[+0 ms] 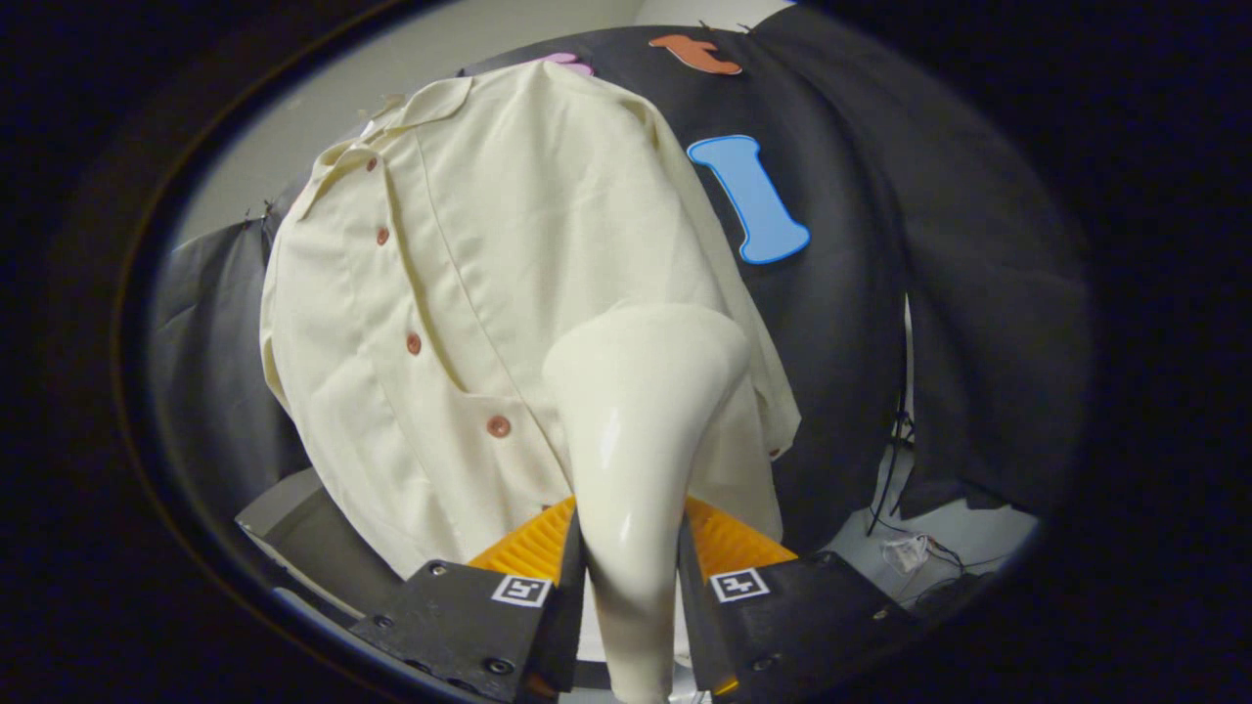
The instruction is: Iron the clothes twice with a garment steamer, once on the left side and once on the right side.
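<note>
The gripper at the bottom centre has both fingers clamped on the neck of the garment steamer, whose flared head rises to mid-frame against the lower right part of the cream shirt hanging centre-left. This looks like a pass on one side under way; how many passes are done cannot be told. The tool points forward, tilted up at the cloth

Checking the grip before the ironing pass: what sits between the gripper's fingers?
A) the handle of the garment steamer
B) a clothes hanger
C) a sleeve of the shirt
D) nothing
A: the gripper is closed on the garment steamer handle, its head facing the shirt.
</note>
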Available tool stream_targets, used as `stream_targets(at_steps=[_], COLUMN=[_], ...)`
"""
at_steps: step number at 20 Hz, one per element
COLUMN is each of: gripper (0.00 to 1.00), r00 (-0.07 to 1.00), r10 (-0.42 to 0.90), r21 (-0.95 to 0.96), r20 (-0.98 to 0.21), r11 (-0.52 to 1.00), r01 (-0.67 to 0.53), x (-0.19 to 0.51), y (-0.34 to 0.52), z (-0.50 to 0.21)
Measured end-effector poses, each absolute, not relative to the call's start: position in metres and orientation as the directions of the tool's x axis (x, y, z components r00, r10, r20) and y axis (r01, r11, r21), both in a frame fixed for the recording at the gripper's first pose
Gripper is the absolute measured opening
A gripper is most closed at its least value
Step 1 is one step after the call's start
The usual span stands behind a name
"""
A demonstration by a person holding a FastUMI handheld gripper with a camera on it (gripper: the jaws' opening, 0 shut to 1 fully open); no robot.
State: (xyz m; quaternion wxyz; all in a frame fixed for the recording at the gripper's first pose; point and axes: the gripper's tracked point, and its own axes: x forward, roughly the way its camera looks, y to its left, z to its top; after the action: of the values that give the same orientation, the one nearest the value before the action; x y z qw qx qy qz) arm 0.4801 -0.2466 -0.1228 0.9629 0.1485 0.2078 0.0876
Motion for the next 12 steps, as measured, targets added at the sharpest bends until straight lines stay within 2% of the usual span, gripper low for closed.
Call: stream_targets(at_steps=[12], gripper=[0.45], r00=[0.859], r10=[0.259], r21=[0.373], r20=[-0.443], r11=[0.924], r01=[-0.086], x=[0.437], y=[-0.247], z=[-0.209])
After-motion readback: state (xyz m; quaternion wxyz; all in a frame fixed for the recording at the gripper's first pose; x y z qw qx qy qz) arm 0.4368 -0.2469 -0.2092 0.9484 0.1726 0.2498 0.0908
